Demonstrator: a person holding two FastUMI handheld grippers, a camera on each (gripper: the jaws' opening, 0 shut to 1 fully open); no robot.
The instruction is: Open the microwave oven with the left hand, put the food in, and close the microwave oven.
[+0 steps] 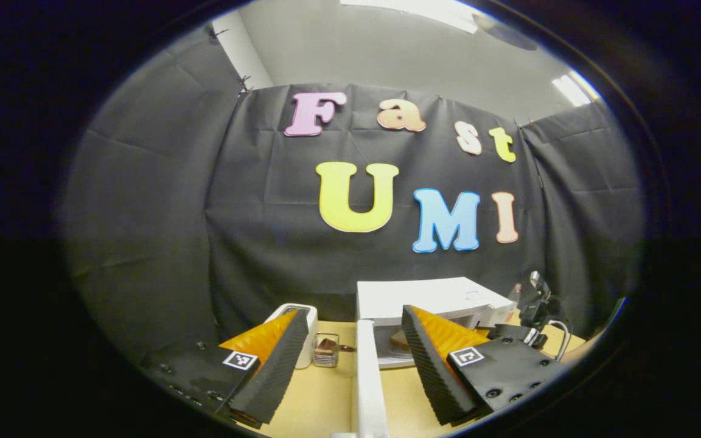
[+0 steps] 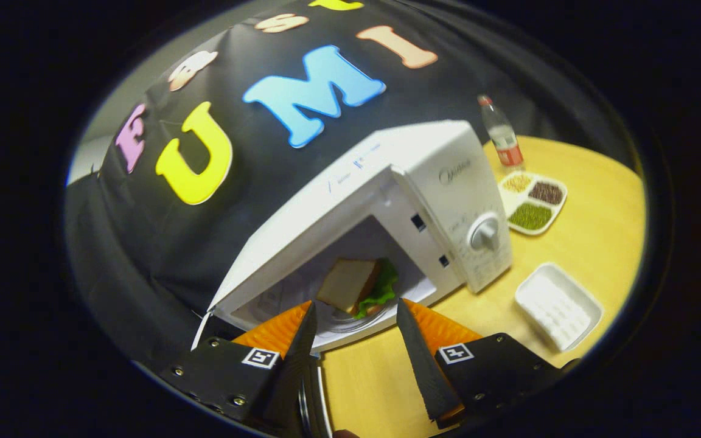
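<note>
White microwave [image 2: 387, 201] stands open near the table's [image 2: 594, 243] back edge, sandwich [image 2: 350, 285] already inside, both my tongs spread and empty, left gripper [image 1: 350, 359] straddling the door's [image 1: 367, 377] edge, which I should push shut steadily until it latches.

On the desk [image 2: 594, 243] stand a plastic bottle [image 2: 501, 139], a divided dish [image 2: 533, 202] with grains, and a white tray [image 2: 558, 306]. A white toaster [image 1: 309, 331] and a small glass container [image 1: 325, 350] stand near each other.
</note>
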